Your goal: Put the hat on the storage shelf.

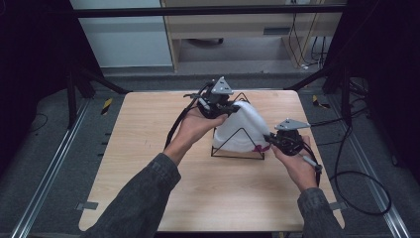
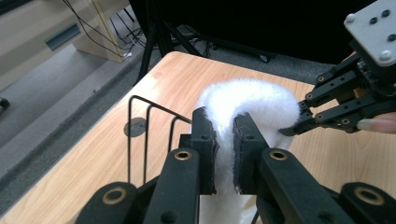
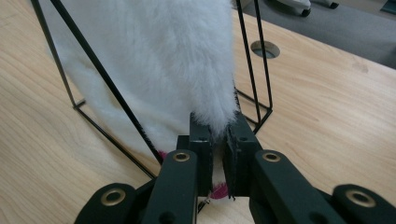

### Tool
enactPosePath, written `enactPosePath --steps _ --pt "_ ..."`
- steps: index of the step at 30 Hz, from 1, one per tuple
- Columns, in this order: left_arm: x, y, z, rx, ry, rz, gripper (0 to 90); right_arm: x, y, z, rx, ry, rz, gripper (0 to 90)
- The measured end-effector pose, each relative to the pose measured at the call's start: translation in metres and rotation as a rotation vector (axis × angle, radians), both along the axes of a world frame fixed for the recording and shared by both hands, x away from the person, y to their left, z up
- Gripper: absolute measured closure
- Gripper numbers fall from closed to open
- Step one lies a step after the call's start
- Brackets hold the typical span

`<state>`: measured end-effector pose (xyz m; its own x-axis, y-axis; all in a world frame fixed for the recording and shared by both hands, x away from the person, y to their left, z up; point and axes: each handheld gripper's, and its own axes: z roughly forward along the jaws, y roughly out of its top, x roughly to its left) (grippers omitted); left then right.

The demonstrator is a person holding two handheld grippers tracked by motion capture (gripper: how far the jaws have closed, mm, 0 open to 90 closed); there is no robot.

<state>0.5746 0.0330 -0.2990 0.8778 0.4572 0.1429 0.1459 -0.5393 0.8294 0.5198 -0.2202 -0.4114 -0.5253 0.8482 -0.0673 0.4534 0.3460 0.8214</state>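
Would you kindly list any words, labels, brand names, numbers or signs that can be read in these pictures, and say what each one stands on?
None: no readable text in any view.
White fluffy cloth: no label visible; a pink patch at its lower edge shows no letters.
Black wire rack: unmarked.
Left claw and right claw: only screws and rivets, no markings.
Wooden table: no lettering.

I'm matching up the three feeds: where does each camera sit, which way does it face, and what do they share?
High view: above the person's side, looking forward and down on the table; both forearms, left gripper, right gripper.
Left gripper view: rides the left gripper, looking along its jaws shut on the white fluffy cloth; the right gripper opposite.
Right gripper view: rides the right gripper, facing the cloth's hanging edge.
Shared: cloth over the black wire rack.
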Motion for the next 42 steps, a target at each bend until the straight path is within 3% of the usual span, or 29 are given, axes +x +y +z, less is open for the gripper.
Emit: enactPosePath --steps 9,12,13,14,15,18,20,21,26,29,35,42 --pt "-0.002 -0.007 -0.014 0.034 0.022 -0.014 80.6 0.001 -0.001 -0.016 -0.016 0.043 -0.005 82.3" --pt "-0.003 -0.007 -0.014 0.03 0.027 -0.011 78.2 0.0 -0.002 -0.017 -0.015 0.043 -0.018 75.6" --pt "-0.005 -0.005 -0.012 0.015 0.018 0.011 67.2 -0.005 -0.005 -0.015 -0.012 0.034 -0.036 67.0" --pt "-0.005 -0.005 -0.012 0.015 0.018 0.011 59.5 -0.005 -0.005 -0.015 -0.012 0.034 -0.036 67.0" --pt "-0.006 0.001 -0.008 -0.007 0.004 0.027 51.8 -0.013 -0.008 -0.011 0.002 0.018 -0.06 59.6" --pt "-0.008 0.013 0.001 -0.03 -0.025 0.047 34.9 -0.026 -0.014 -0.006 0.024 -0.011 -0.096 45.0" --pt "-0.014 0.024 0.006 -0.032 -0.014 0.051 25.0 -0.038 -0.017 -0.005 0.044 -0.017 -0.11 36.4" --pt "-0.014 0.024 0.006 -0.032 -0.014 0.051 17.5 -0.038 -0.017 -0.005 0.044 -0.017 -0.11 36.4" --pt "-0.032 0.044 0.005 -0.032 -0.004 0.052 8.5 -0.069 -0.008 -0.008 0.081 -0.035 -0.118 18.1" --pt "-0.043 0.059 0.002 -0.021 -0.013 0.074 6.5 -0.082 0.006 -0.013 0.08 -0.038 -0.093 10.6" --pt "-0.063 0.093 -0.013 -0.01 -0.018 0.123 5.9 -0.094 0.038 -0.025 0.047 -0.035 -0.007 8.2" --pt "-0.078 0.128 -0.045 0.042 0.006 0.167 5.8 -0.092 0.063 -0.048 0.007 0.044 0.053 12.8"
